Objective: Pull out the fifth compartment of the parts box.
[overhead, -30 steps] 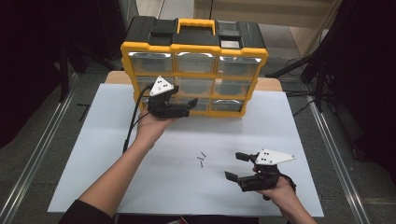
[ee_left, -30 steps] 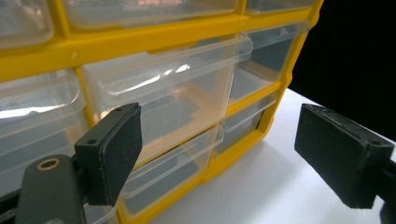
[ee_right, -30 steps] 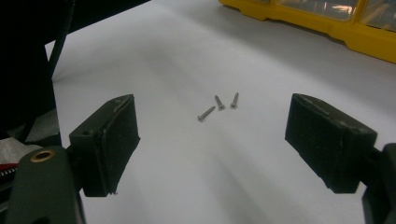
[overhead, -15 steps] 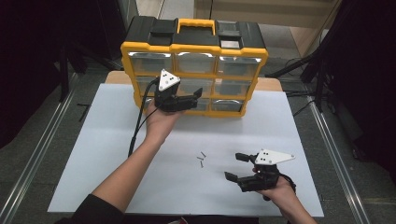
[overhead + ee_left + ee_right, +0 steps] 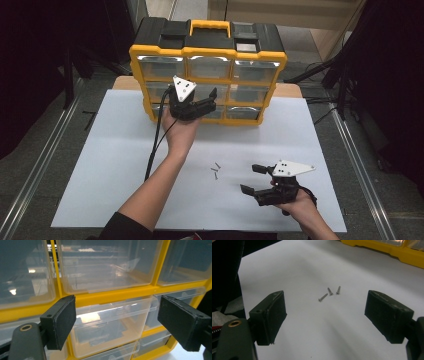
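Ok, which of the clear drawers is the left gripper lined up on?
The middle drawer of the organizer's middle row: it sits between the open left gripper's jaws and stands slightly proud of its neighbours.

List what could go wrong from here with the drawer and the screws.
1. The left gripper stands open in front of a clear drawer of the yellow organizer; its pads may slip on the smooth plastic front, or a hard pull might tip the upright case.
2. The three screws lie close together on the white sheet; the open right gripper may nudge or scatter them when closing on one.
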Demonstrator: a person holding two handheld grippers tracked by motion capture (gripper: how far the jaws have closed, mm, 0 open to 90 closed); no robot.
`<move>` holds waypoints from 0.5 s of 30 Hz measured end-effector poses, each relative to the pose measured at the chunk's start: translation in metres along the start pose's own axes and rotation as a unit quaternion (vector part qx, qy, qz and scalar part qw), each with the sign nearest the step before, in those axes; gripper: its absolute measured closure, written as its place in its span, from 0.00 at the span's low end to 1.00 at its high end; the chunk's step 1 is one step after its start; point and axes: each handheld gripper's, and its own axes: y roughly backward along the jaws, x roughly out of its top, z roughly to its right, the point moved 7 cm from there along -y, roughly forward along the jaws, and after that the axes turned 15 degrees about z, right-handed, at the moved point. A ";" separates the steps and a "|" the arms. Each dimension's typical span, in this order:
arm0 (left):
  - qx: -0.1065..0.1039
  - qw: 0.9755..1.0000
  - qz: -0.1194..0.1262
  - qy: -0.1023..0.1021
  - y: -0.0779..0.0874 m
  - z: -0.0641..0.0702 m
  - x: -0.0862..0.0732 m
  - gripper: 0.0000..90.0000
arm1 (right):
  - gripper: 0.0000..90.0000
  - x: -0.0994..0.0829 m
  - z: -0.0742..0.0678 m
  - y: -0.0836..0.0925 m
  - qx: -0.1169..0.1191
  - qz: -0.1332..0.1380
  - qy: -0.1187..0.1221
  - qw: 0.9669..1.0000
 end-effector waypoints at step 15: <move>0.021 0.996 -0.019 -0.088 -0.001 -0.010 0.000 0.17 | 0.20 -0.001 0.001 -0.001 -0.001 -0.006 0.000 1.000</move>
